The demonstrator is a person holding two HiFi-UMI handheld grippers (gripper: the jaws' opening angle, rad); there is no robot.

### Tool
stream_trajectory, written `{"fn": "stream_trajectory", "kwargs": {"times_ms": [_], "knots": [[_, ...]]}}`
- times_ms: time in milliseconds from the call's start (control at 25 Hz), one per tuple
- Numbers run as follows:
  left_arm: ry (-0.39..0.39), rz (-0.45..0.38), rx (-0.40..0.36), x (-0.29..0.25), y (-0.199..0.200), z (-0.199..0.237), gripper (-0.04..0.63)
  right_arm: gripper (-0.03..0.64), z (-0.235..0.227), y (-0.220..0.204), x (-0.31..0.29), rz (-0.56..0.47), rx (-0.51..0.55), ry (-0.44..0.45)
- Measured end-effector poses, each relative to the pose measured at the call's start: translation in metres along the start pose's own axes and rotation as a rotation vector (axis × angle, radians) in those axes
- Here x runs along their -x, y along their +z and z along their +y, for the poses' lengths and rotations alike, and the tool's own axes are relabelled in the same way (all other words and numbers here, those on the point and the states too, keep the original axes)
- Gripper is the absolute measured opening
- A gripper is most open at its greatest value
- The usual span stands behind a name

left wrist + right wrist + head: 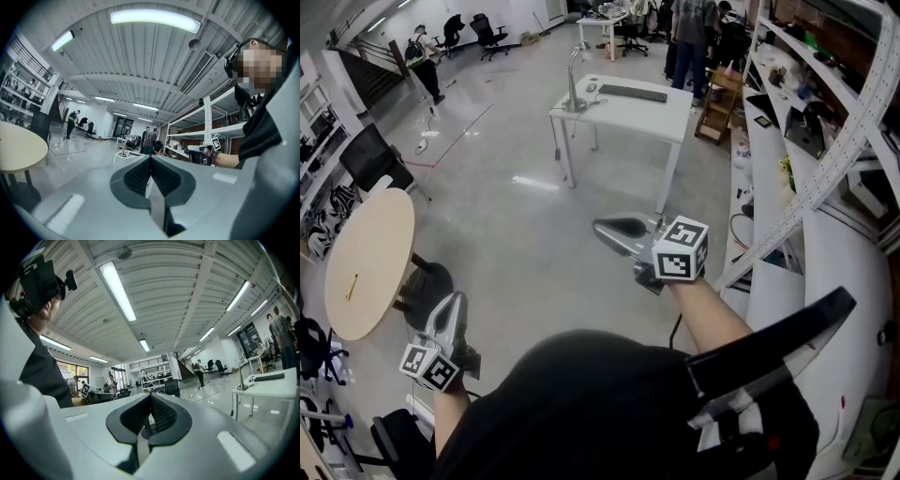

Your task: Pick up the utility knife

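Observation:
A small yellow thing [352, 286], perhaps the utility knife, lies on the round beige table [375, 253] at the left; it is too small to make out. My left gripper [450, 305] hangs low at the left, an arm's reach short of that table, with its jaws together and nothing in them [151, 159]. My right gripper [602, 225] is held out level over the floor in the middle, also shut and empty [151, 398]. Each gripper view shows the other gripper far off: the right gripper [202, 151] and the left gripper's marker cube [85, 390].
A white desk [623, 108] with a keyboard and a lamp stands ahead. White shelving [825, 187] runs along the right side. A black chair [366, 155] stands behind the round table. People [689, 28] stand at the far end of the room.

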State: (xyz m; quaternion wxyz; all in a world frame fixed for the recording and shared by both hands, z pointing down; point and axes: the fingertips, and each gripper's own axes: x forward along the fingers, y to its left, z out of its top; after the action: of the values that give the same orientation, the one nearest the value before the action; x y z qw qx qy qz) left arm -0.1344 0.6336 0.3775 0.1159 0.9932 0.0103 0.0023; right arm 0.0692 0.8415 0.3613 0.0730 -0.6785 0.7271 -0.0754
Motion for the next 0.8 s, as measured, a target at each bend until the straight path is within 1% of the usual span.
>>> {"fn": "stream_trajectory", "kwargs": {"times_ms": [240, 400, 600, 800], "knots": [[0.005, 0.031, 0.008, -0.008, -0.011, -0.002, 0.0, 0.014, -0.012, -0.015, -0.001, 0.009, -0.036, 0.01], [0.022, 0.04, 0.016, -0.007, -0.013, 0.011, 0.0, 0.014, -0.02, -0.021, -0.017, 0.02, -0.053, 0.023], [0.046, 0.024, 0.036, -0.003, -0.012, 0.053, 0.0, 0.014, -0.027, -0.024, -0.058, 0.034, -0.062, 0.022], [0.053, -0.01, 0.044, -0.002, 0.004, 0.122, 0.0, 0.014, -0.032, -0.016, -0.12, 0.052, -0.025, 0.015]]}}
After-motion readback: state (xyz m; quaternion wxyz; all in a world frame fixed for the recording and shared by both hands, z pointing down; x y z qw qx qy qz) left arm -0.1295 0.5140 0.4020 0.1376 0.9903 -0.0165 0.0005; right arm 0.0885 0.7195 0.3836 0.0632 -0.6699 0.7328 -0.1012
